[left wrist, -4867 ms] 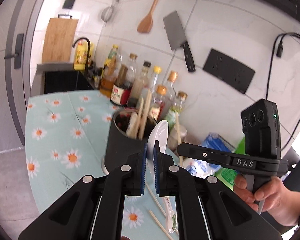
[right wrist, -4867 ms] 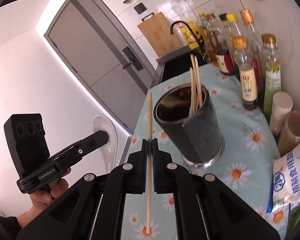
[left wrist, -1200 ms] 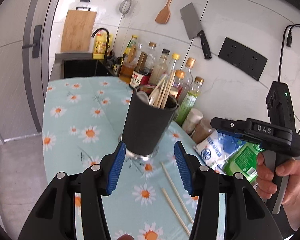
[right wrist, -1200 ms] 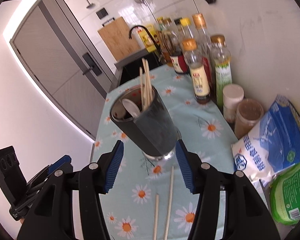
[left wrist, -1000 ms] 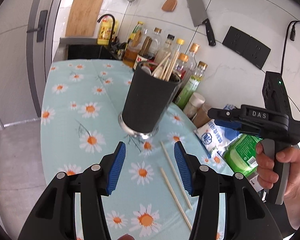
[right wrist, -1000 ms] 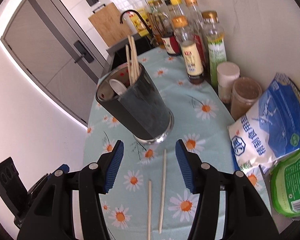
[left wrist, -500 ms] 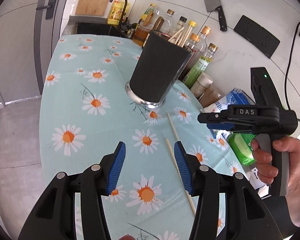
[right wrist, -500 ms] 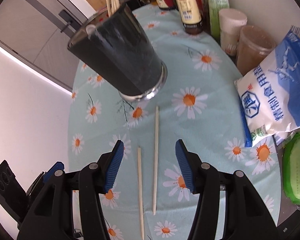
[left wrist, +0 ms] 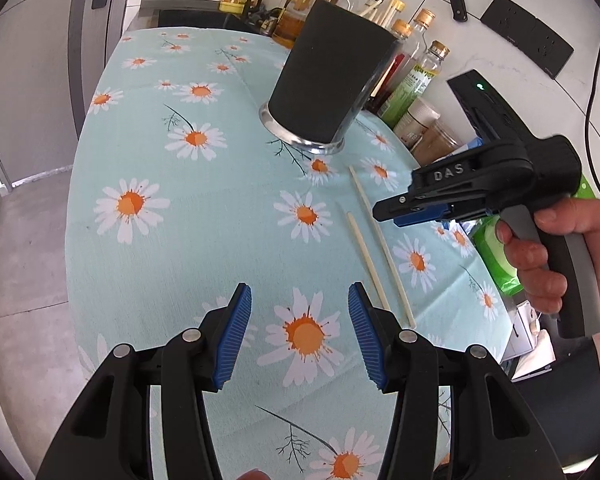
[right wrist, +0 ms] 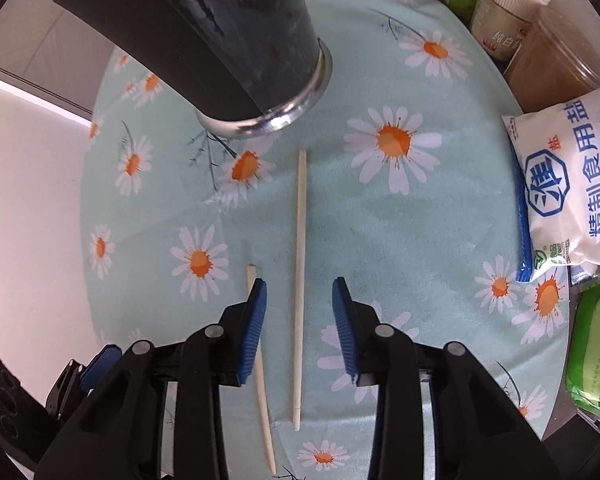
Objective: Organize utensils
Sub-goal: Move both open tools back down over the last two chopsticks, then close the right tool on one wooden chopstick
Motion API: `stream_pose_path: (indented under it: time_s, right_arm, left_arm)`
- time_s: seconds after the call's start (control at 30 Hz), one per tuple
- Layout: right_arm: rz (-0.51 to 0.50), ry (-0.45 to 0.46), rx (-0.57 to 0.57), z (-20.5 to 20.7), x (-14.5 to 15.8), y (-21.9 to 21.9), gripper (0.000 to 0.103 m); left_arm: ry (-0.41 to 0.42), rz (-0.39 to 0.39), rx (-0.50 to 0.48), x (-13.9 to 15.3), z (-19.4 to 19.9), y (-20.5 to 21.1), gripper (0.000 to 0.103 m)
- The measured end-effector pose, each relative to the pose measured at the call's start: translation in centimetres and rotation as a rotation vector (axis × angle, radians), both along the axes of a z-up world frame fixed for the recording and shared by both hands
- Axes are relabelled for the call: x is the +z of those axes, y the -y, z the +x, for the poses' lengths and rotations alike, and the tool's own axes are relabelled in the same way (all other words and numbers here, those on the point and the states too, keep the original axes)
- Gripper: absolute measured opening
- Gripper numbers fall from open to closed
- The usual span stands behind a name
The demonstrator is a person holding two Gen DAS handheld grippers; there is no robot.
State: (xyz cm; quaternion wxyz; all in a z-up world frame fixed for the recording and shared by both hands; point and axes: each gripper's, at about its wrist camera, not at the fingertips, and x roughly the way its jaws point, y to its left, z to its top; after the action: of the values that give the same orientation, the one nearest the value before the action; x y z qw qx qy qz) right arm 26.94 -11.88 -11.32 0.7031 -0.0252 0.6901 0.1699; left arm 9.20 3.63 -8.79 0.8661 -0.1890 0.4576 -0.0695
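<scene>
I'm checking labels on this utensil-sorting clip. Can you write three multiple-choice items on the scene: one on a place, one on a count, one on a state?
1. Where is the longer chopstick in the right wrist view?
A. between the right gripper's jaws
B. inside the black holder
C. on the salt bag

2. How many chopsticks lie loose on the daisy cloth?
A. one
B. two
C. four

3. What is in the left gripper?
A. a spoon
B. a chopstick
C. nothing, jaws open

Key: 1 A, the blue pads flank it without touching. 2 B, the longer one and a shorter chopstick beside it. 3 C, only cloth shows between its pads.
</scene>
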Motion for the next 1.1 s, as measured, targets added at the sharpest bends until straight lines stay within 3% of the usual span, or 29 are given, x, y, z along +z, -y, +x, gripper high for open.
stream_pose_path:
  time_s: [0.1, 0.23, 0.47, 0.67, 1.1]
  right_arm:
    - [-0.058, -0.029, 0.009, 0.3, -0.9, -0.9, 0.023]
    - [-0.107, -0.059, 0.017, 0.5, -1.6, -1.9, 0.021]
    - [-0.182, -0.023, 0.032, 0.4, -2.0, -3.4, 0.006]
    - [-0.162, -0.016, 0.022, -0.2, -2.1, -3.4, 0.006]
    - [-0.050, 0.003, 0.028, -1.9, 0.6, 1.6, 0.006]
  left_arm:
    - [-0.012, -0.009, -0.014, -0.2, 0.0, 0.1, 0.049]
    - [-0.027, -0.017, -0.038, -0.5, 0.0, 0.4, 0.049]
    - [-0.039, -0.012, -0.074, -0.7, -0.1, 1.1, 0.049]
    - [-0.042, -0.003, -0.093, -0.5, -0.6, 1.6, 0.049]
    - [-0.096, -0.008, -0.071, -0.2, 0.3, 3.8, 0.049]
